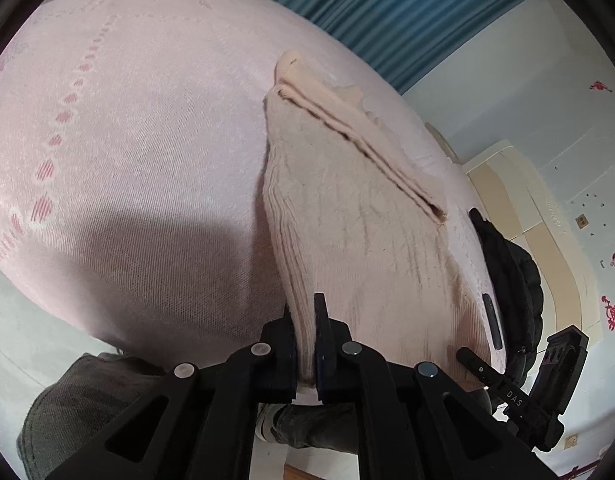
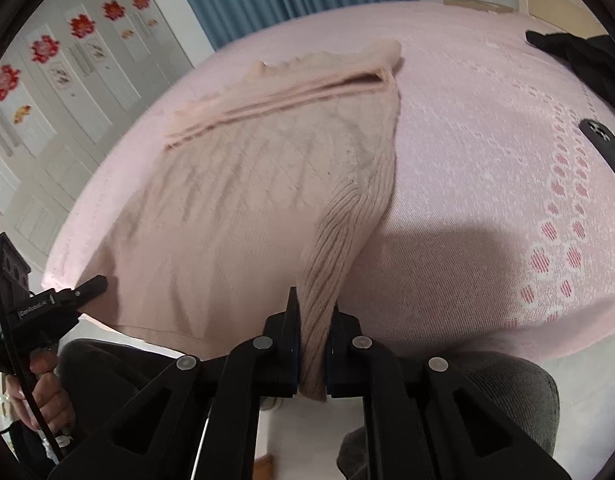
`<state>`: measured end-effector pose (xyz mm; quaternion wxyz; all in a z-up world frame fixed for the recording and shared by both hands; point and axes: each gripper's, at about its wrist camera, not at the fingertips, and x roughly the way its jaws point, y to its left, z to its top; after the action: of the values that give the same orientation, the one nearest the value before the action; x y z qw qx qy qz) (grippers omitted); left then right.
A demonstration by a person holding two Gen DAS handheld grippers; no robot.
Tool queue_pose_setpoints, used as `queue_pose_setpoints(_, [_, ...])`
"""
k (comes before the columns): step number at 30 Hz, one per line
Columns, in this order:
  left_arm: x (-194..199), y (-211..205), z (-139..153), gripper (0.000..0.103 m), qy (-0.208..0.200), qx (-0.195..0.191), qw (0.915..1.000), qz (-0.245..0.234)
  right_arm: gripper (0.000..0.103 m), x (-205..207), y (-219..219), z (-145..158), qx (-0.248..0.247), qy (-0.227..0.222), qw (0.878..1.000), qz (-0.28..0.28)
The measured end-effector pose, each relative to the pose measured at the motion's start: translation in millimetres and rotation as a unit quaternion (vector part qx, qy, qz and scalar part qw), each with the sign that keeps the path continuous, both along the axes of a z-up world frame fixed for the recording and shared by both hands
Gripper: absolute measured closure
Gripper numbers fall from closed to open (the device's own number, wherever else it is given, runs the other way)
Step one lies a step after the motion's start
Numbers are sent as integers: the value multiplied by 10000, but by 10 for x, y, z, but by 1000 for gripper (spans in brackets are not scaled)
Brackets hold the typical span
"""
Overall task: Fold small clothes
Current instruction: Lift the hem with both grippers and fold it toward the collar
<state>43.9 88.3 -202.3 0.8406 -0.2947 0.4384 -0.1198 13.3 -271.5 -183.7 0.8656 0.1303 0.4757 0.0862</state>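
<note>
While the pink knitted garment (image 1: 347,216) lay spread over the pink bed cover (image 1: 127,140) in the left wrist view, its ribbed near edge was pinched in the left hand-held gripper (image 1: 306,354), whose jaws were closed down to the thickness of the cloth. A folded band of the same knit was seen lying across the far part of the garment. It was judged that this earlier fold could be dragged open or skewed if the edge were lifted too quickly. At the lower right of this view, the right hand-held gripper (image 1: 473,360) was seen at the other corner.

In the right wrist view, the garment's (image 2: 235,200) ribbed edge was likewise clamped in the right hand-held gripper (image 2: 313,354), its jaws nearly shut on the bunched ribbing. The left hand-held gripper (image 2: 93,286) was seen touching the opposite corner. Uneven pull between the two corners was judged likely to leave a crooked fold, and the thick ribbing could slip from a narrow pinch.
</note>
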Motion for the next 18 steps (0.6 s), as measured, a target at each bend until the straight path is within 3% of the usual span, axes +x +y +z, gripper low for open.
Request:
queue_pose_setpoints(9, [109,100,341,97,-473,-254,9985,99,95,72,-238,228,682,-357,9968,-217])
queue_pose_setpoints(18, [701,77,808,97,-877,-353,9952,254,95,596,-388,625,1518,-862,9827,-625])
